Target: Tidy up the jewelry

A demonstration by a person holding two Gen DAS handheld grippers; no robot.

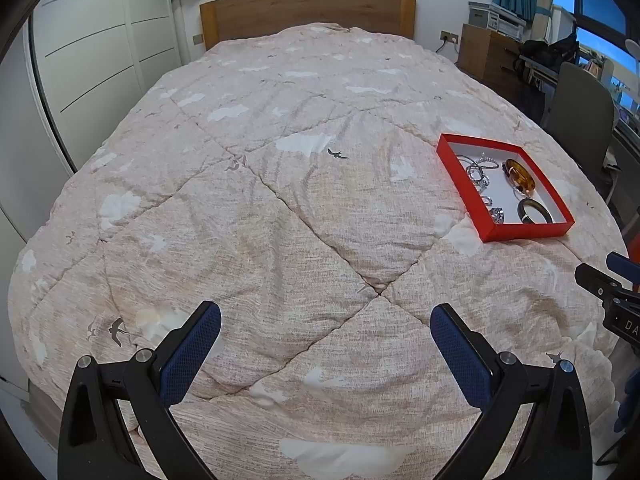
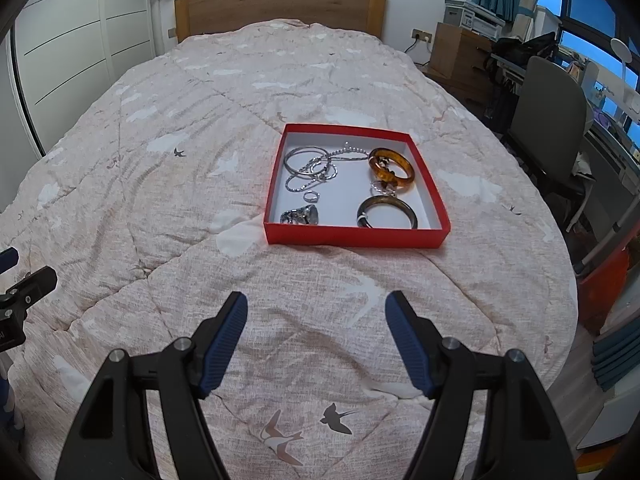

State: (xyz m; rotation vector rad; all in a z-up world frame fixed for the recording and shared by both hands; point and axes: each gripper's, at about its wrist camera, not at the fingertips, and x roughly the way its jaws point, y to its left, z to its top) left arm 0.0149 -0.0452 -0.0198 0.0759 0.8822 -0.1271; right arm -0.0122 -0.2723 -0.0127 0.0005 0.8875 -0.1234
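Observation:
A red box (image 2: 356, 237) with a white inside lies on the bed and holds jewelry: an amber bangle (image 2: 391, 169), a dark bangle (image 2: 387, 212), silver bangles and chains (image 2: 310, 166), a small ring (image 2: 311, 197) and a chunky silver piece (image 2: 300, 215). My right gripper (image 2: 316, 312) is open and empty, above the quilt just in front of the box. My left gripper (image 1: 326, 322) is open and empty, left of the box (image 1: 520, 232). The amber bangle (image 1: 519, 176) and dark bangle (image 1: 536, 212) also show in the left wrist view.
A pinkish quilt (image 2: 160, 200) with bird prints covers the bed, with a wooden headboard (image 2: 280, 4) at the far end. A white wardrobe (image 1: 92, 52) stands at left. A grey chair (image 2: 548, 120), desk and wooden drawers (image 2: 456, 52) stand at right.

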